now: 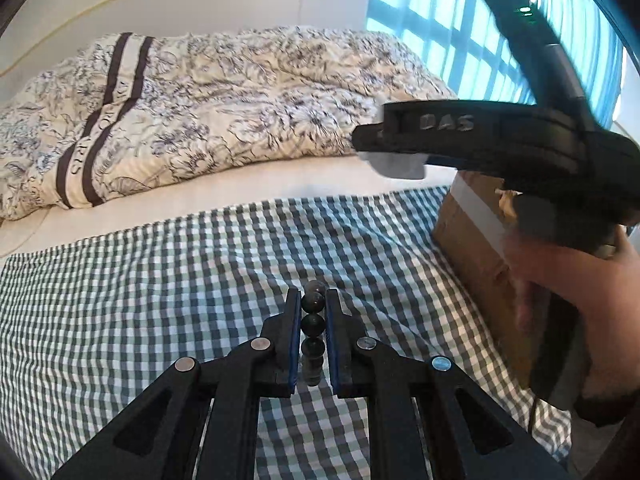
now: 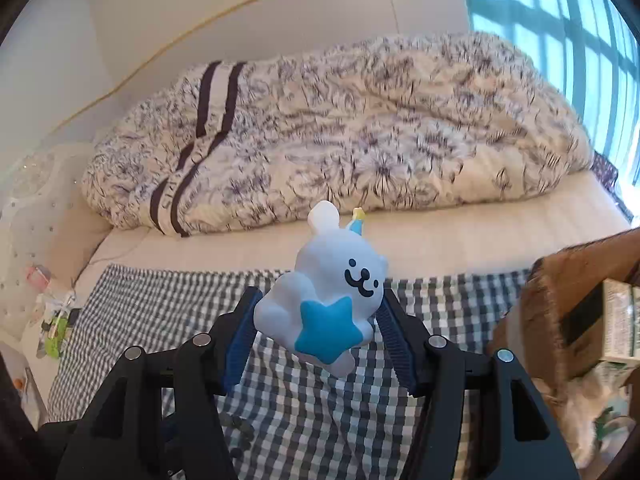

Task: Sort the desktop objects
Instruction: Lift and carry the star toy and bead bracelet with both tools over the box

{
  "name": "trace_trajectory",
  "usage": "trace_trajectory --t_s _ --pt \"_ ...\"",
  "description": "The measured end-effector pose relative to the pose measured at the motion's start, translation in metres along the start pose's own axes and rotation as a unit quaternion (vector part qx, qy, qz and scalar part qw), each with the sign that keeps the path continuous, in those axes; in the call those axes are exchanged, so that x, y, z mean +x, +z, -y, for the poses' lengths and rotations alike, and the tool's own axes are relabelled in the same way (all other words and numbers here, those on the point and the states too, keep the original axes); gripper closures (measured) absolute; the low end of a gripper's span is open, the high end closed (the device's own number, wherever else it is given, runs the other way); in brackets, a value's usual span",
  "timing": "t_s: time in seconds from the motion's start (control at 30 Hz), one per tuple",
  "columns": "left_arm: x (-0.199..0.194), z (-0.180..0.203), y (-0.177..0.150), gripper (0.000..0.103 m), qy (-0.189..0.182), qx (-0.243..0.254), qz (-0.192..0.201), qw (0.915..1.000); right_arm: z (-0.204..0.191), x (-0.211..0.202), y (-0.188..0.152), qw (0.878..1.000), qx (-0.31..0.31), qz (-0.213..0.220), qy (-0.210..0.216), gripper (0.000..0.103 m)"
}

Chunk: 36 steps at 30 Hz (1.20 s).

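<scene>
Both pairs of jaws are closed on cargo. Our left gripper [image 1: 313, 312] pinches a string of dark round beads [image 1: 313, 326] between its blue-lined pads, jaws narrow, the strand running lengthwise down the slot above the green-and-white checked cloth [image 1: 160, 288]. Our right gripper [image 2: 318, 322] holds a white rubbery bear figurine with a blue star on its belly [image 2: 332, 292], jaws spread fairly wide around its lower body, the toy tilted and lifted clear of the cloth. From the left wrist view we see that same gripper hanging over the brown cardboard box [image 1: 480, 248] at the right edge of the cloth, a hand [image 1: 592, 280] beneath it; the box looks like the sorting bin, with some packaging visible inside from the right wrist view.

We judge two risks. The beads are round and hard, gripped on only a few of them, so a jolt could let the strand slide or roll out. The figurine's curved, smooth body is held low, so it may pivot or pop free if we swing quickly, or land outside the box if we release short of the rim.
</scene>
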<state>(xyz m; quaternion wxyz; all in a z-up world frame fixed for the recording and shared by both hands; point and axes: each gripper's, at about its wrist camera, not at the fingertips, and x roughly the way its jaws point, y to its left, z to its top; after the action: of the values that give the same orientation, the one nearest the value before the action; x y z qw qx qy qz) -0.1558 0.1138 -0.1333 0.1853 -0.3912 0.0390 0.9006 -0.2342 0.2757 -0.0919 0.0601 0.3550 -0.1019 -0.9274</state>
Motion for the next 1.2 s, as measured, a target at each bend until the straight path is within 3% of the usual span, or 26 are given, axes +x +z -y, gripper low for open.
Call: trace_trajectory --t_s 0.53,1.2 --pt "-0.072 -0.007 0.028 0.092 0.006 -0.008 0.078 0.9969 -0.048 -0.105 0.008 0.997 -0.036 0.068 -0.009 0.045" --pt "-0.147 0.03 0.056 0.092 -0.005 0.013 0.16 0.9871 -0.027 -0.228 -0.015 0.987 -0.031 0.147 -0.053 0.045"
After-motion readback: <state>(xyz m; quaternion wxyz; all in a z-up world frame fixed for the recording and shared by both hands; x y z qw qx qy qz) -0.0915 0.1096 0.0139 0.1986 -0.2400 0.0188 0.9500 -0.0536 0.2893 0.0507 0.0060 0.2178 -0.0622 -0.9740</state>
